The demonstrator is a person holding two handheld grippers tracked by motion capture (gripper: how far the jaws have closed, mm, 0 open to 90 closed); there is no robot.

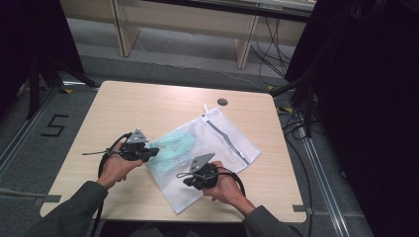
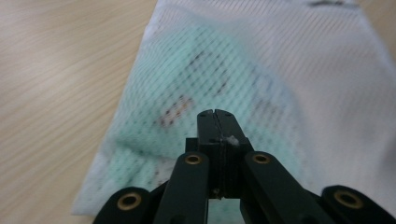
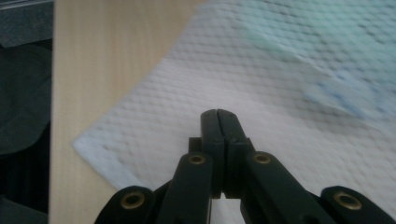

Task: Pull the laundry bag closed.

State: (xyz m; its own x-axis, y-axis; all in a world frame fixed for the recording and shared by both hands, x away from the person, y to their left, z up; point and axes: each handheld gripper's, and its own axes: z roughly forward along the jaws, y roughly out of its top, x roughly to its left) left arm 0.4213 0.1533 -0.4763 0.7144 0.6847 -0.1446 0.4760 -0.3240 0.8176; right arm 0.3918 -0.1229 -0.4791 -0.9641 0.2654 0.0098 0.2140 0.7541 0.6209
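Observation:
A white mesh laundry bag [image 1: 222, 140] lies flat on the wooden table [image 1: 148, 103], with a pale green garment [image 1: 173, 145] inside its left half. A dark zipper [image 1: 228, 139] runs along the bag's right side. My left gripper [image 1: 154, 151] is shut, its tips over the bag's left edge. In the left gripper view the left gripper [image 2: 215, 112] hovers above the green garment [image 2: 205, 88] seen through the mesh. My right gripper [image 1: 187, 181] is shut over the bag's near part. In the right gripper view the right gripper [image 3: 218, 112] hangs above plain white mesh [image 3: 177, 107] near a bag corner.
A small dark round disc [image 1: 223, 101] sits near the table's far edge. Beyond the table stand pale shelf legs [image 1: 244, 47] and loose cables [image 1: 276, 54] on the floor. Black curtains flank both sides. The floor at left bears a taped number 5 [image 1: 54, 125].

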